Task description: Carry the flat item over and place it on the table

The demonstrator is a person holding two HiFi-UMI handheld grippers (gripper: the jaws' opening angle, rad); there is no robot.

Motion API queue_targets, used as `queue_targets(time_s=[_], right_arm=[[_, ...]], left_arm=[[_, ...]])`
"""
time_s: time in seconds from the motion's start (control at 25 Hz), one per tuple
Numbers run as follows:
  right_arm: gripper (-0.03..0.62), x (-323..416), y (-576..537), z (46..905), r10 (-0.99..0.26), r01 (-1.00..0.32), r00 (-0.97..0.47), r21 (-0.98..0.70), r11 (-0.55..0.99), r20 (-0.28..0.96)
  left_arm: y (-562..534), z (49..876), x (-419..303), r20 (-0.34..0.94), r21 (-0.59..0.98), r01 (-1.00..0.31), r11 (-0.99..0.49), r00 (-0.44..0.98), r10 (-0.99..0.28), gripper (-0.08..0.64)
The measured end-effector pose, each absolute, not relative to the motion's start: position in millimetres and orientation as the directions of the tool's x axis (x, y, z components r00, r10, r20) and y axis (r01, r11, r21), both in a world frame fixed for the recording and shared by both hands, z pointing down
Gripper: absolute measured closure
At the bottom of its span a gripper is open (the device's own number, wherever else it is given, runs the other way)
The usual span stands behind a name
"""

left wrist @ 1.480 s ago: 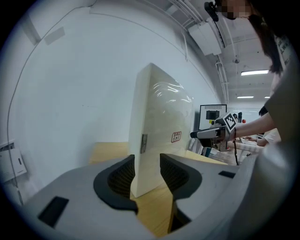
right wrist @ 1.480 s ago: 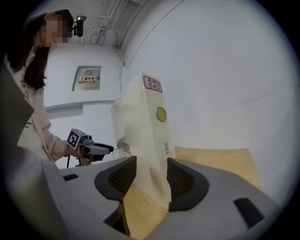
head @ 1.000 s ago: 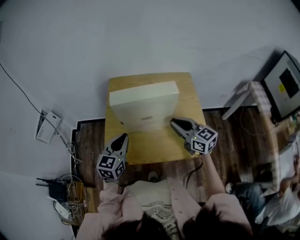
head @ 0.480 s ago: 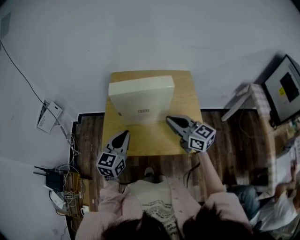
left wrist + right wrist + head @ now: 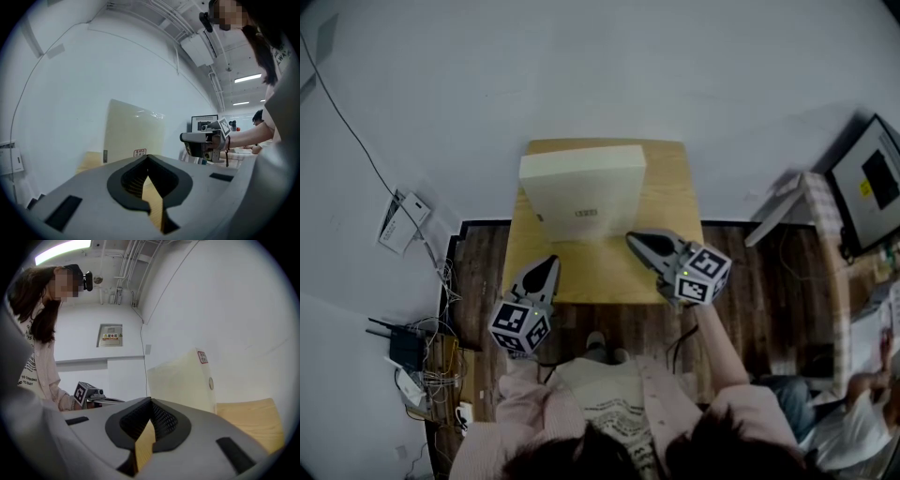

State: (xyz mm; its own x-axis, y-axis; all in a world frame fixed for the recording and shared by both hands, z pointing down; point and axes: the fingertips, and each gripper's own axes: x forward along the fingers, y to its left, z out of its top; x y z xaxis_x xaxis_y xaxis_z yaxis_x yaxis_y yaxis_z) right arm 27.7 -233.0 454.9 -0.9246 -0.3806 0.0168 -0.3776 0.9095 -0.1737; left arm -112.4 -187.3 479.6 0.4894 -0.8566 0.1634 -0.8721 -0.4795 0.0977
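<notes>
The flat cream box (image 5: 581, 192) stands on its edge at the far side of the small wooden table (image 5: 667, 211), close to the white wall. It fills the middle of the left gripper view (image 5: 133, 133) and of the right gripper view (image 5: 180, 378). My left gripper (image 5: 546, 266) hovers at the table's near left edge, shut with nothing in it, jaws together (image 5: 147, 159). My right gripper (image 5: 636, 243) hangs over the near right of the table, short of the box, also shut and empty (image 5: 151, 403). Neither touches the box.
A white wall rises just behind the table. On the floor at the left lie a router and a tangle of cables (image 5: 417, 370), with a white device (image 5: 401, 223) on the wall. At the right stand a monitor (image 5: 872, 183) and a second table.
Both grippers have drawn back from the box toward the person and risen a little. The box stays where it was on the table.
</notes>
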Motion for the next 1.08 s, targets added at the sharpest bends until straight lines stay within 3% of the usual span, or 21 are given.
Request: queue_targets(time_s=[1.08], right_arm=[[0.598,41,-199,449,-0.372,-0.368,-0.928,-0.127,0.921,-0.003]], left_arm=[[-158,465,-101,0.118,0.078,-0.879,-0.47,0.476,-0.871,0.569]])
